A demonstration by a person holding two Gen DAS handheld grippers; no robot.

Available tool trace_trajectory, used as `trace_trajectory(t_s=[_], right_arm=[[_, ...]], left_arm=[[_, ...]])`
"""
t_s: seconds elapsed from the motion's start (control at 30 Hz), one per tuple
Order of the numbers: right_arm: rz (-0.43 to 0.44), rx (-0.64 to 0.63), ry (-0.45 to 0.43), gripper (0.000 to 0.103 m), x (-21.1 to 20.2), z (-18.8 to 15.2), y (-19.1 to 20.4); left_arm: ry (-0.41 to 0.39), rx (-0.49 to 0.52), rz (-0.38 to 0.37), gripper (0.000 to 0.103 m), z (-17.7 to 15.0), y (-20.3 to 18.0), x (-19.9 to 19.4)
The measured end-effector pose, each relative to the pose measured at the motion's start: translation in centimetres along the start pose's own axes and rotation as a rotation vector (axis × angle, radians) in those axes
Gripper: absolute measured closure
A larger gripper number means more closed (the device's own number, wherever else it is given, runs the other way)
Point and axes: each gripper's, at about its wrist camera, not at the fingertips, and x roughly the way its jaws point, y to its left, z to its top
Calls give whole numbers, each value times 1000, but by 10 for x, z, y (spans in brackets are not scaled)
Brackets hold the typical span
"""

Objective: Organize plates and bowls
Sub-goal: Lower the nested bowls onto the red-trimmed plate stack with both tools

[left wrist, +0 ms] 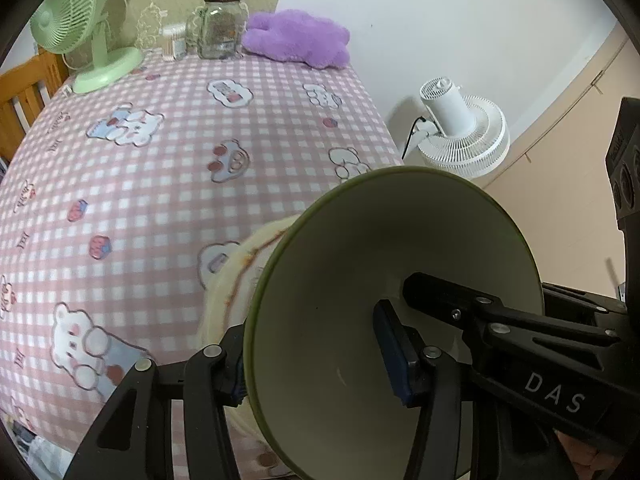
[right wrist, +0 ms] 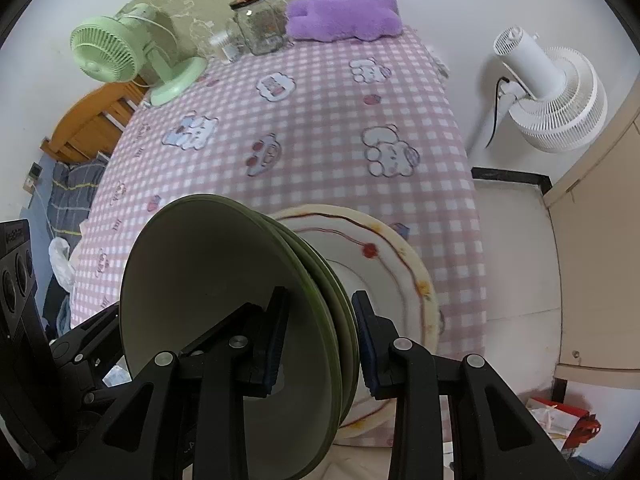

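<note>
A nested stack of green-rimmed bowls (right wrist: 224, 280) hangs tilted above the pink checked table (left wrist: 160, 180), near its right front corner. My left gripper (left wrist: 316, 364) is shut on the stack's near wall, one pad inside the top bowl (left wrist: 360, 260) and one outside. My right gripper (right wrist: 320, 336) is shut across the stacked rims. One of its fingers (left wrist: 436, 292) reaches into the bowl from the right. A cream plate (right wrist: 400, 248) with a red line pattern lies just behind and below the stack; whether they touch is unclear.
At the table's far edge stand a green desk fan (left wrist: 80, 28), a glass jar (left wrist: 222, 26) and a purple plush (left wrist: 296, 36). A white floor fan (right wrist: 552, 92) and a beige cabinet (right wrist: 600, 240) are right of the table, a wooden chair (left wrist: 24, 92) left.
</note>
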Motion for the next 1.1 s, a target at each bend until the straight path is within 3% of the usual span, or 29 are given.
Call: trace_trajectory(t_s=[0.2, 0.47, 0.9, 1.0, 1.1], right_arm=[[3, 0, 33, 67, 10, 1, -21], [57, -22, 95, 67, 29, 3, -30], [59, -39, 62, 67, 35, 9, -20], [73, -27, 41, 66, 34, 7, -24], [74, -28, 19, 59, 34, 3, -28]], left_arm=[[30, -21, 7, 50, -3, -12, 19], [56, -65, 76, 51, -6, -10, 26], [41, -59, 96, 50, -1, -2, 27], [26, -68, 121, 44, -3, -2, 26], [13, -87, 178, 34, -9, -1, 24]])
